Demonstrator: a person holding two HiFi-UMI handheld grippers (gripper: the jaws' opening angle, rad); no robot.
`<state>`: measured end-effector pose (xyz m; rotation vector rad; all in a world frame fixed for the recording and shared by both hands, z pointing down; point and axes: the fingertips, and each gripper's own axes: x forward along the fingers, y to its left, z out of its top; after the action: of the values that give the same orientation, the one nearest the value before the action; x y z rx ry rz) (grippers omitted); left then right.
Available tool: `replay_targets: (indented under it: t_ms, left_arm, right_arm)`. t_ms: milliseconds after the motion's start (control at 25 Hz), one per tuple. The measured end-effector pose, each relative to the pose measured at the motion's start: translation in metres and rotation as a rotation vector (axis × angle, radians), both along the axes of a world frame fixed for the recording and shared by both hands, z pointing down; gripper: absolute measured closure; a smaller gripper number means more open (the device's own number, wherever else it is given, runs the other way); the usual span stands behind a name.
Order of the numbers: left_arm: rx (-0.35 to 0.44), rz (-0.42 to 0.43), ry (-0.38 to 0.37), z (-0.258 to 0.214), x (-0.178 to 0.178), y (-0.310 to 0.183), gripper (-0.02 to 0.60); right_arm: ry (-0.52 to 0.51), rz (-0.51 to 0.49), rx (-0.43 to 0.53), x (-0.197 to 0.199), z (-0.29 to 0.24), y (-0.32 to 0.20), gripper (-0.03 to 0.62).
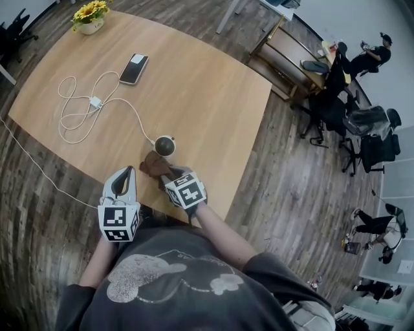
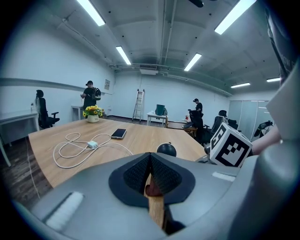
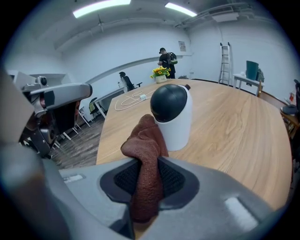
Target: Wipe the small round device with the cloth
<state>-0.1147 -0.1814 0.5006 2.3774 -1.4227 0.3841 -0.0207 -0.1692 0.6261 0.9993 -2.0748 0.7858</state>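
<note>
The right gripper clamps one brown cloth, its bunched end against the one small round device just ahead. The left gripper, alongside, has its jaws together, empty. Beyond the device lie one phone, one white cable and one flower pot.

The grey left claw hangs close to the person's body, jaws pressed together. Beside it, the grey right claw reaches slightly further forward, jaws clamped on a brown terry cloth.

The cloth is fuzzy. The device is smooth white plastic with a shiny black top. The surface is smooth wood.
</note>
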Motion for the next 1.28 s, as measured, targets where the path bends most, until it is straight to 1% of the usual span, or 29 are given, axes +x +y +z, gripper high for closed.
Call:
replay_targets:
  t_ms: [120,200,320,360,520,600,680,800,960,1080,1280]
  left_arm:
    - [-0.005,-0.008,-0.009,0.002,0.005,0.004,0.563]
    - [-0.008,-0.018,-0.018,0.002,0.006,0.006,0.563]
    - [0.000,-0.028,-0.019,-0.001,0.011,0.007,0.563]
    - [0.006,-0.026,-0.022,-0.003,0.012,0.008,0.563]
    - [0.024,-0.021,-0.029,-0.008,0.017,0.008,0.563]
    - [0.026,-0.018,-0.029,-0.009,0.019,0.008,0.563]
    - [0.029,-0.013,-0.032,-0.010,0.021,0.009,0.563]
    - [0.036,-0.005,-0.039,-0.011,0.025,0.012,0.563]
    - [0.047,-0.007,-0.040,-0.016,0.027,0.015,0.561]
    - [0.043,-0.015,-0.042,-0.015,0.024,0.017,0.563]
    - [0.057,0.003,-0.046,-0.014,0.027,0.016,0.563]
  right_arm:
    - [-0.064,-0.034,0.012,-0.001,-0.007,0.007,0.513]
    - [-0.096,-0.080,0.052,-0.002,-0.018,0.014,0.513]
    - [-0.109,-0.130,0.124,0.008,-0.036,0.025,0.513]
    - [-0.115,-0.122,0.145,0.015,-0.042,0.028,0.513]
    - [-0.138,-0.036,0.243,0.052,-0.071,0.029,0.513]
    - [-0.111,-0.033,0.323,0.065,-0.087,0.024,0.513]
    - [-0.100,-0.032,0.373,0.072,-0.098,0.019,0.513]
    - [-0.116,-0.016,0.368,0.076,-0.099,0.008,0.513]
    - [-0.073,-0.001,0.333,0.073,-0.086,-0.004,0.513]
    - [-0.064,0.012,0.296,0.063,-0.079,-0.009,0.513]
    - [-0.045,0.002,0.230,0.054,-0.062,-0.011,0.513]
